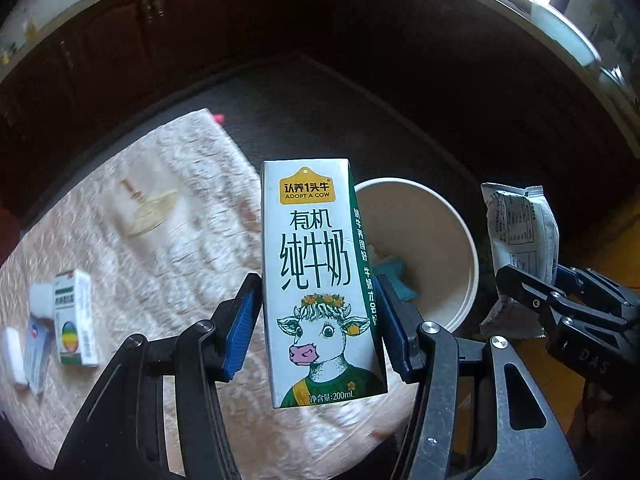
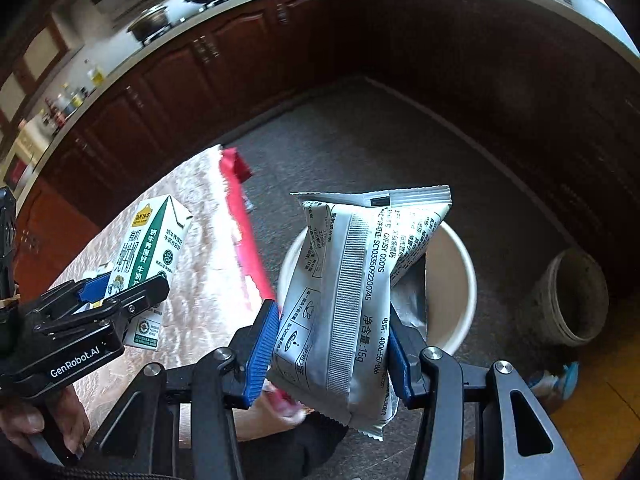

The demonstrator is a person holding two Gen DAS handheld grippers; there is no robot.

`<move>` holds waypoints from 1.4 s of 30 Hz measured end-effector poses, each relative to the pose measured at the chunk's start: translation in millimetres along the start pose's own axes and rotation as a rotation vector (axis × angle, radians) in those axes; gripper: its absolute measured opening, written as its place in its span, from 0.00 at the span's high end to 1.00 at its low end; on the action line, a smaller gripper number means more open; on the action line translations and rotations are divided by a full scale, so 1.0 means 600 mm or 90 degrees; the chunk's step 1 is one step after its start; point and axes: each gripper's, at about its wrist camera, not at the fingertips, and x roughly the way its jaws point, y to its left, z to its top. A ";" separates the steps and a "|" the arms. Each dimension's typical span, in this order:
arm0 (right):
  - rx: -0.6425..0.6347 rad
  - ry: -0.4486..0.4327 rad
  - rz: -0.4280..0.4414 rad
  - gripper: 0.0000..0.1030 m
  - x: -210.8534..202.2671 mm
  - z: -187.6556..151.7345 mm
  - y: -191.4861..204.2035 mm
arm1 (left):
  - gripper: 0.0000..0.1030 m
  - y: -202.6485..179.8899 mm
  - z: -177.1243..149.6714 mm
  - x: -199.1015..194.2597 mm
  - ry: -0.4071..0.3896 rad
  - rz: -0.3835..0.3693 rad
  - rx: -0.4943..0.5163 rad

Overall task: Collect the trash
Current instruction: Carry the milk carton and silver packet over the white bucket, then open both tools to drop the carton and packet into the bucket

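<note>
My left gripper is shut on an upright white and green milk carton with a cow picture, held above the table's right edge. My right gripper is shut on a silver snack packet, held above a white bucket on the floor. The bucket also shows in the left wrist view, with blue and pale scraps inside. The right gripper with its packet shows at the right of the left view. The left gripper with the carton shows at the left of the right view.
The table has a pale patterned cloth. A green and white medicine box and small white items lie at its left. A red strip hangs along the table's edge. A grey pot stands on the floor right of the bucket. Dark cabinets stand behind.
</note>
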 end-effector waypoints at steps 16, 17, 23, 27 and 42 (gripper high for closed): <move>0.081 0.000 -0.030 0.53 0.016 -0.018 -0.095 | 0.48 -0.088 0.029 0.062 0.013 -0.055 0.055; 0.084 0.001 -0.030 0.53 0.020 -0.017 -0.097 | 0.48 -0.089 0.029 0.067 0.015 -0.053 0.056; 0.093 0.011 -0.026 0.53 0.045 -0.015 -0.101 | 0.48 -0.102 0.029 0.087 0.021 -0.055 0.049; 0.100 0.021 -0.024 0.53 0.064 -0.019 -0.106 | 0.48 -0.105 0.028 0.100 0.027 -0.053 0.050; 0.133 0.069 -0.034 0.36 0.135 -0.025 -0.129 | 0.48 -0.107 0.022 0.143 0.062 -0.053 0.043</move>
